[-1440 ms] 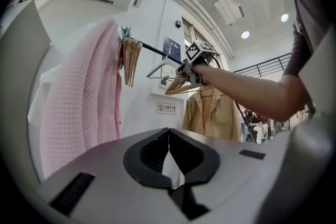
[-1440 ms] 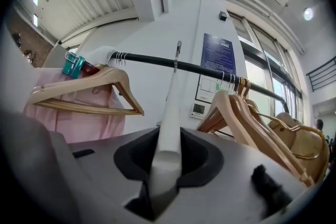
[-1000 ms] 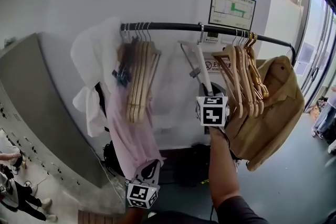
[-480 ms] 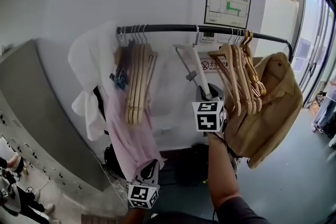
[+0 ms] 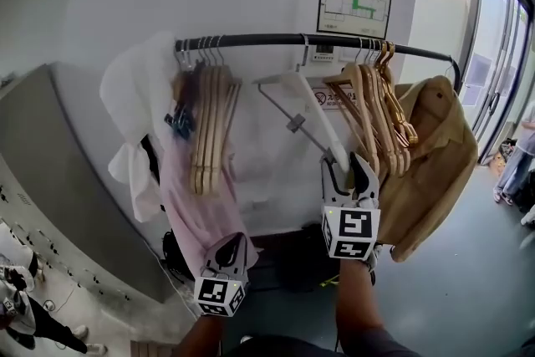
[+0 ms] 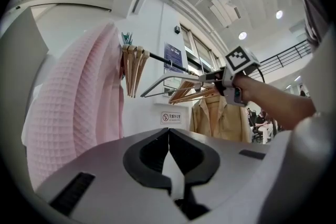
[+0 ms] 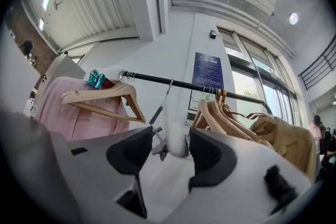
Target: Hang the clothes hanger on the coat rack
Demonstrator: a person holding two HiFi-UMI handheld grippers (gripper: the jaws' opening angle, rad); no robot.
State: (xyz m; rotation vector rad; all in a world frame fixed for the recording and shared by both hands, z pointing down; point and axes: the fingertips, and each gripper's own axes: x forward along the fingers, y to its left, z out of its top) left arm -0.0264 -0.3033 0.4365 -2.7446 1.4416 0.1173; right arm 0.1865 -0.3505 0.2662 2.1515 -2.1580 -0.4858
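Grey-bodied and low, the left claw point(image 5: 227, 251) points level toward the wall. Its jaws are together with nothing between them, and it sits just beside the hem of a pink waffle-weave garment point(image 5: 201, 213). The right claw point(image 5: 349, 167) is held higher on an outstretched forearm and tilts slightly upward. Its jaws are opening, and the lower tip of the white plastic clothes hanger point(image 5: 322, 125) stands between them, clear of the pads. That hanger's hook is over the middle of the black coat-rack rail point(image 5: 251, 38).

At the rail's left end hang a white cloth point(image 5: 138, 96), the pink garment and a bunch of pale wooden hangers point(image 5: 205, 130). More wooden hangers point(image 5: 372, 113) crowd close on the white hanger's right. A tan jacket point(image 5: 435, 155) hangs at the rail's right end.
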